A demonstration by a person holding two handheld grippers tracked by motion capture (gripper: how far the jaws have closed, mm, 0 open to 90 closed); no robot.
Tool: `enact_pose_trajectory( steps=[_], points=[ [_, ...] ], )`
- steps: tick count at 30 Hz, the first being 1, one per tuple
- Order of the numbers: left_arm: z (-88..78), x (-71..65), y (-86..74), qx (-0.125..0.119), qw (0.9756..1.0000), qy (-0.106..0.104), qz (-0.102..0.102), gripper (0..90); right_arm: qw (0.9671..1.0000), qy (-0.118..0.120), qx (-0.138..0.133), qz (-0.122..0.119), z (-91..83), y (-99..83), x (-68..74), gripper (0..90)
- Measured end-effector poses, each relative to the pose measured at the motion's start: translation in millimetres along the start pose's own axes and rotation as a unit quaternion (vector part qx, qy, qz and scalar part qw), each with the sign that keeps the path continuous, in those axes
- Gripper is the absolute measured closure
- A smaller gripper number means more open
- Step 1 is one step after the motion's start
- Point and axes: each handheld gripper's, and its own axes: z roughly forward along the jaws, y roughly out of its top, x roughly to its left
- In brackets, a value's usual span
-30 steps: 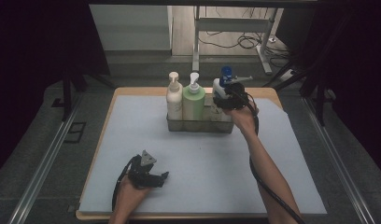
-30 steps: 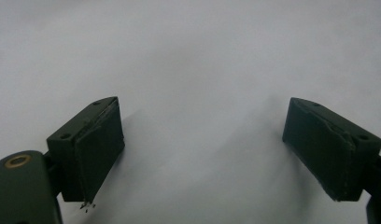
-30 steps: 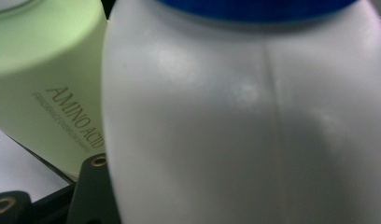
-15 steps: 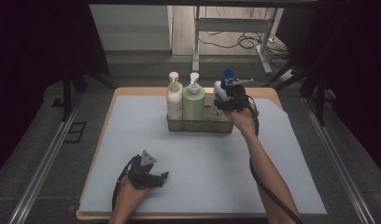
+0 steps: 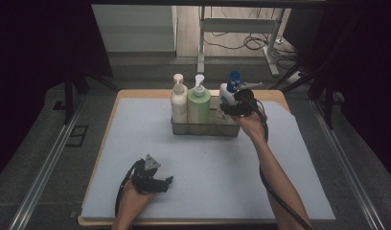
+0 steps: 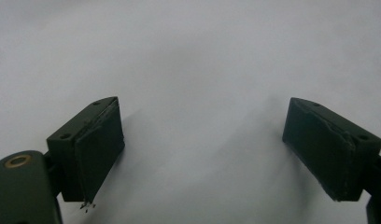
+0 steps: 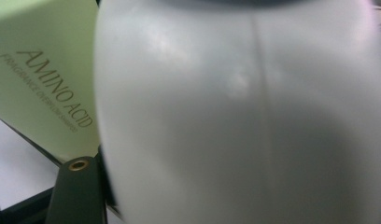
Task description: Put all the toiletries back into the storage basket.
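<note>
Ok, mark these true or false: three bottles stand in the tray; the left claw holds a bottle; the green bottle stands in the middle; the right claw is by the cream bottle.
1. Three bottles stand in the tray. True.
2. The left claw holds a bottle. False: it is open over the mat.
3. The green bottle is the middle one. True.
4. The right claw is by the cream bottle. False: it is at the blue-capped bottle.
</note>
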Motion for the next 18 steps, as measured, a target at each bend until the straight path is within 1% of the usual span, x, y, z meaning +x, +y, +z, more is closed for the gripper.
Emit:
enact_pose_trajectory(
  steps=[8,18],
  points=[
    [0.0,0.0,0.0,0.000,1.0000,0.000,0.000,12.2,1.0000,0.005,-0.003,-0.006,-13.0,-5.5,-1.6,31.2],
    [-0.1,-0.1,0.0,0.001,1.0000,0.001,0.001,12.2,0.9997,0.024,-0.002,-0.004,-24.9,-20.7,-4.2,36.1]
  ],
)
